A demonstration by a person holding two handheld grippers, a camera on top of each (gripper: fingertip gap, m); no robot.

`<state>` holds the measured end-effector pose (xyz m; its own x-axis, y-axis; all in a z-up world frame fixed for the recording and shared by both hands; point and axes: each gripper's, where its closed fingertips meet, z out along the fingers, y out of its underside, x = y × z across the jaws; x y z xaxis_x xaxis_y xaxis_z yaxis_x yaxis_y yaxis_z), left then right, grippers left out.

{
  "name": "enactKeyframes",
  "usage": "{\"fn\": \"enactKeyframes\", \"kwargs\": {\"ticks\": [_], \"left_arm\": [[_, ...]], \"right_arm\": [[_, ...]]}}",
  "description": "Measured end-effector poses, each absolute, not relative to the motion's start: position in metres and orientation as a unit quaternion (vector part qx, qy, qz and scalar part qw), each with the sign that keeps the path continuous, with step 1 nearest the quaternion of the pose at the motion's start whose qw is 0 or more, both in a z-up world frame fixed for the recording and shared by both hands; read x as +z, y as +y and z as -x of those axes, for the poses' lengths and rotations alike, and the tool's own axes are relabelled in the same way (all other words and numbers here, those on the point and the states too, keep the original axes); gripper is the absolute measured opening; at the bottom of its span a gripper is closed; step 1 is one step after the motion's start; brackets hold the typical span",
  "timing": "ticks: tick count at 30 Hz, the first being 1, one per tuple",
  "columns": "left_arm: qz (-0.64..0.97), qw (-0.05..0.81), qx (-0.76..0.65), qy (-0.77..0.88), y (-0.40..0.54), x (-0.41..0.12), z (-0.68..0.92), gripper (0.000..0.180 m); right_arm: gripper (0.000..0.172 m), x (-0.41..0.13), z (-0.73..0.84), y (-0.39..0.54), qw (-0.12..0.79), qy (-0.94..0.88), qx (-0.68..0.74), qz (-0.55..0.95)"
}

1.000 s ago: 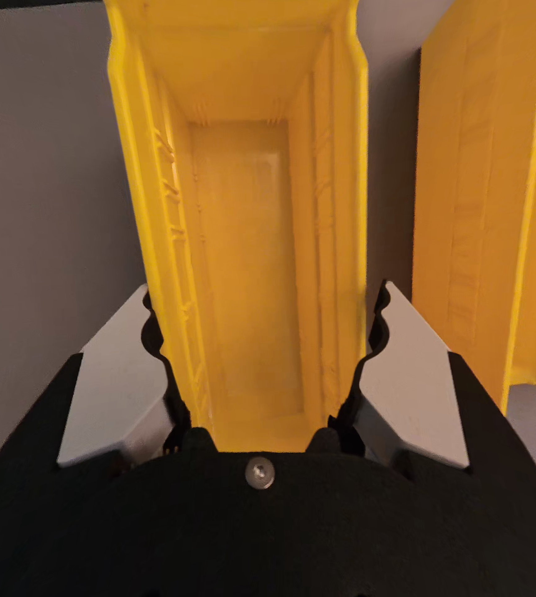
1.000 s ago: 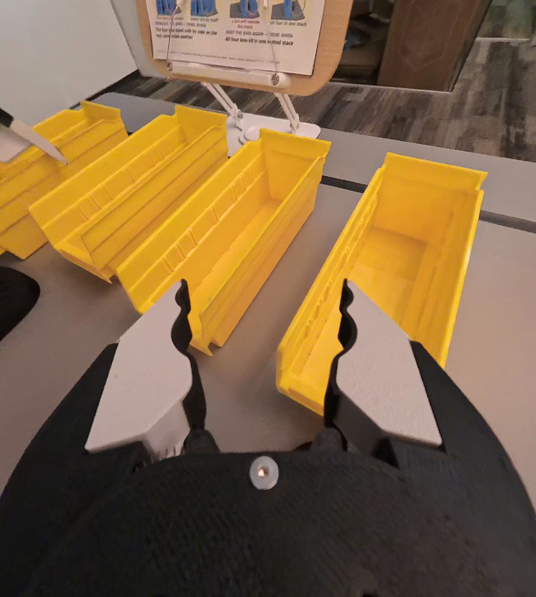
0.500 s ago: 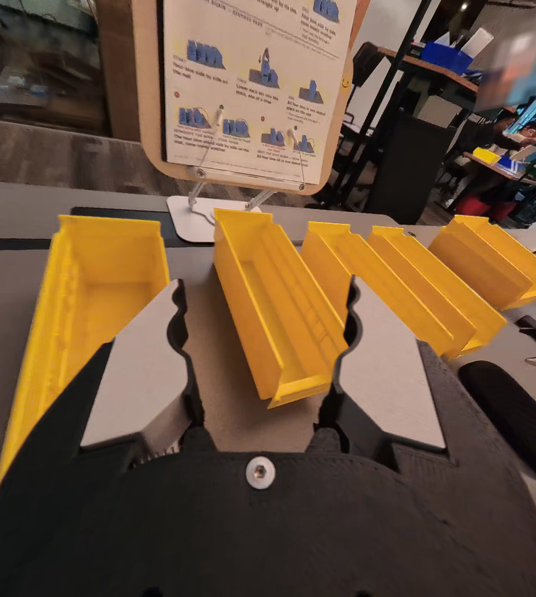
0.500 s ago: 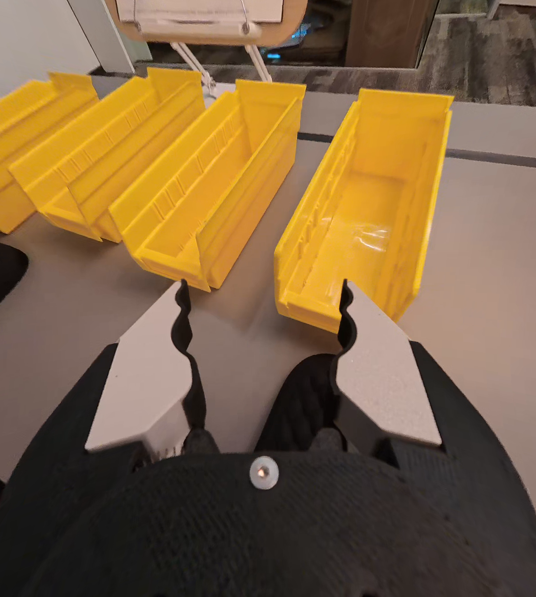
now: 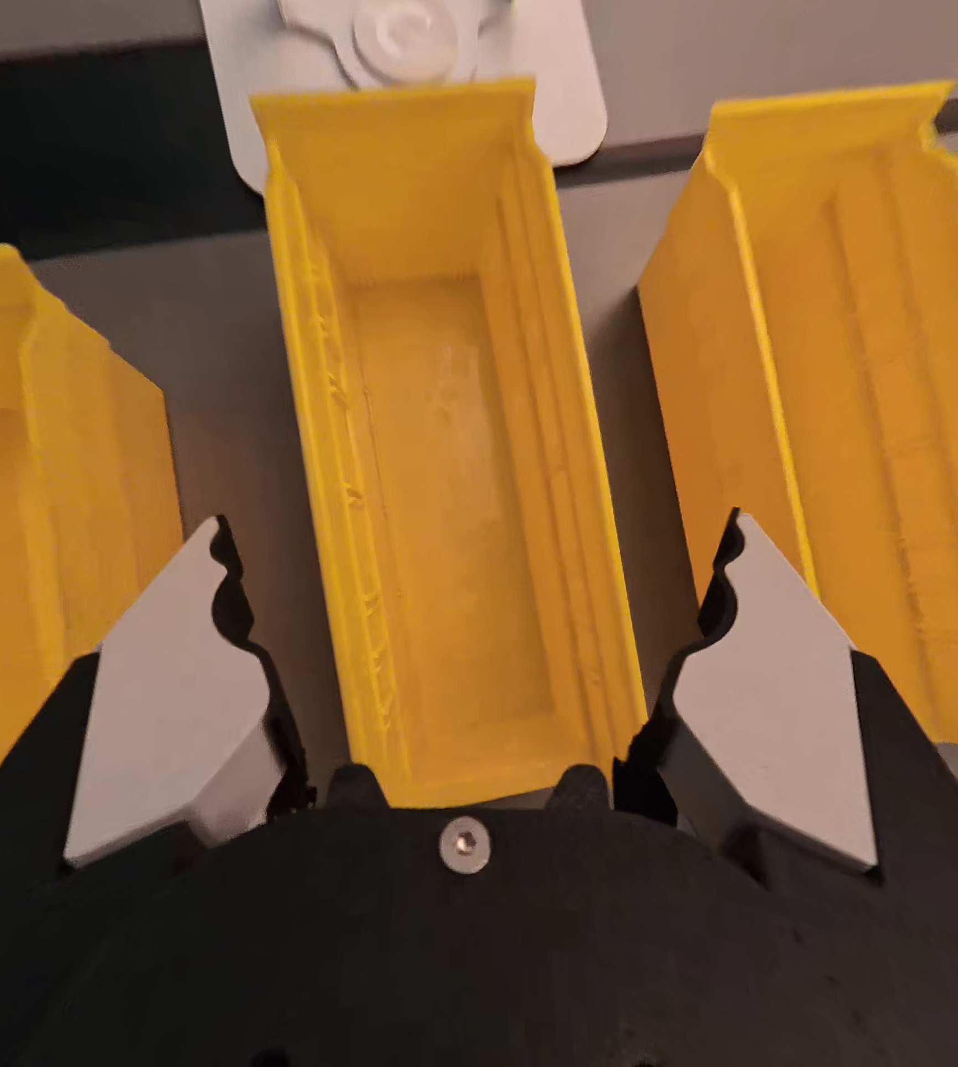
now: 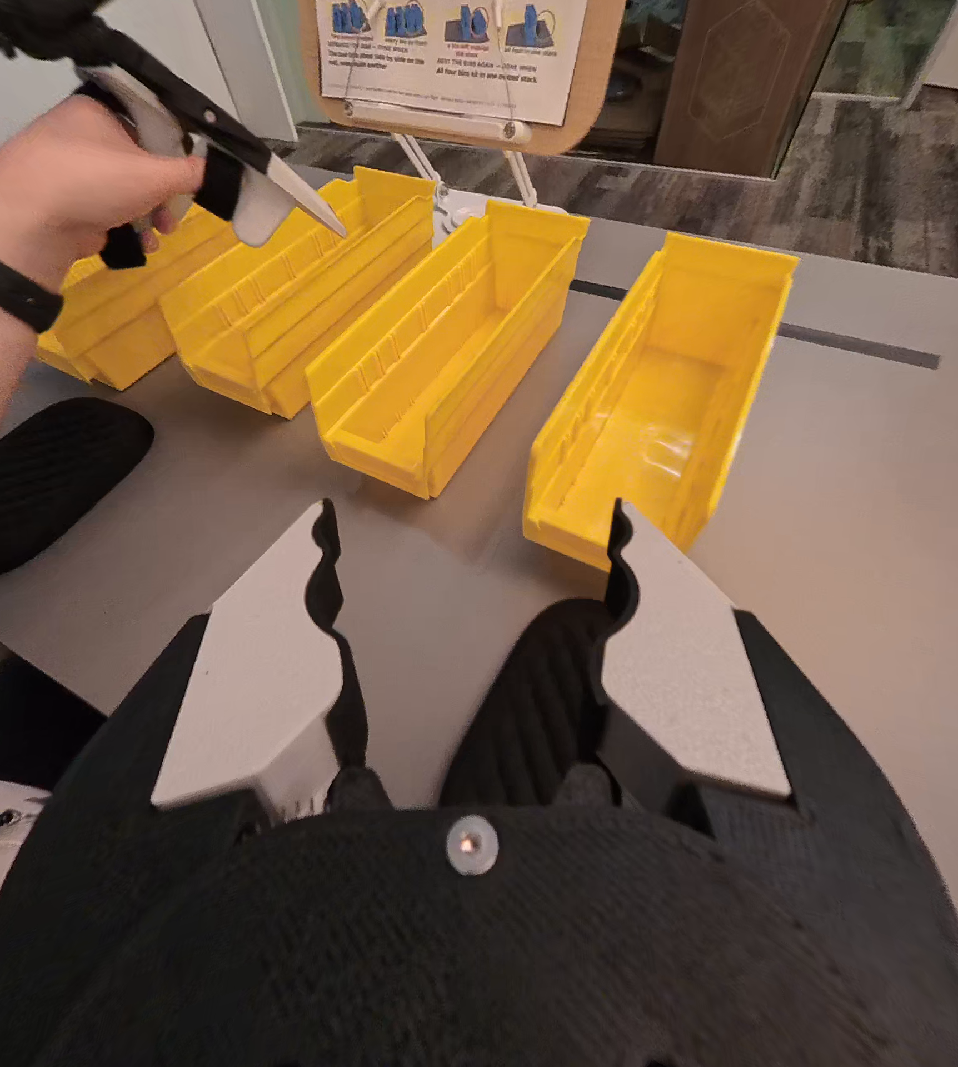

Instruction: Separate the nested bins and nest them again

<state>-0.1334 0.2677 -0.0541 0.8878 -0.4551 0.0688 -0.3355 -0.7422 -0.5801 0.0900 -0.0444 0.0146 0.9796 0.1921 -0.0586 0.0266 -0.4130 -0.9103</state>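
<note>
While four yellow bins are counted in the right wrist view, they are seen standing apart in one row on the grey worktop [image 6: 869, 519], none nested in another, their long sides roughly parallel and their far ends toward the far edge. The first bin [image 6: 655, 398] is set nearest the right side, with a dark stripe [image 6: 858, 346] in the worktop running behind it. The second bin [image 6: 448, 358] is placed just left of it, the third bin [image 6: 298, 300] next, and the fourth bin [image 6: 119, 329] last, toward the left edge and partly covered by a hand [image 6: 55, 190].

One left gripper [image 5: 476, 519] is held above a bin [image 5: 453, 462], its fingers [image 5: 176, 664] spread wide to either side of the bin's walls, with grey worktop visible between each pad and the wall; nothing is gripped. Two more bins are cut off at that view's edges, one on each side. The same gripper is seen farther off in the right wrist view, carried by the hand over the third bin.

One right gripper [image 6: 471, 508] is held spread over bare worktop near the front edge, with nothing between its pads. Two black ribbed pads are counted: one [image 6: 38, 479] toward the left edge, one [image 6: 552, 693] beneath the right gripper. One sign board on a white stand [image 6: 453, 63] is set at the far edge behind the bins.
</note>
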Motion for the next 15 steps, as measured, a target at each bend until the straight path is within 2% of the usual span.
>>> {"fn": "enactKeyframes", "kwargs": {"ticks": [8,11,15], "left_arm": [[0.953,0.223,-0.066,0.192,0.278,-0.093,0.132,0.154],[0.963,0.179,-0.067,0.189,0.273,-0.106,0.136,0.145],[0.961,0.18,-0.085,0.192,0.272,-0.104,0.133,0.131]], "right_arm": [[0.094,-0.003,-0.126,-0.08,0.527,-0.016,0.066,0.847],[0.094,-0.005,-0.132,-0.081,0.53,-0.005,0.074,0.845],[0.094,-0.008,-0.132,-0.078,0.524,-0.011,0.074,0.848]]}}
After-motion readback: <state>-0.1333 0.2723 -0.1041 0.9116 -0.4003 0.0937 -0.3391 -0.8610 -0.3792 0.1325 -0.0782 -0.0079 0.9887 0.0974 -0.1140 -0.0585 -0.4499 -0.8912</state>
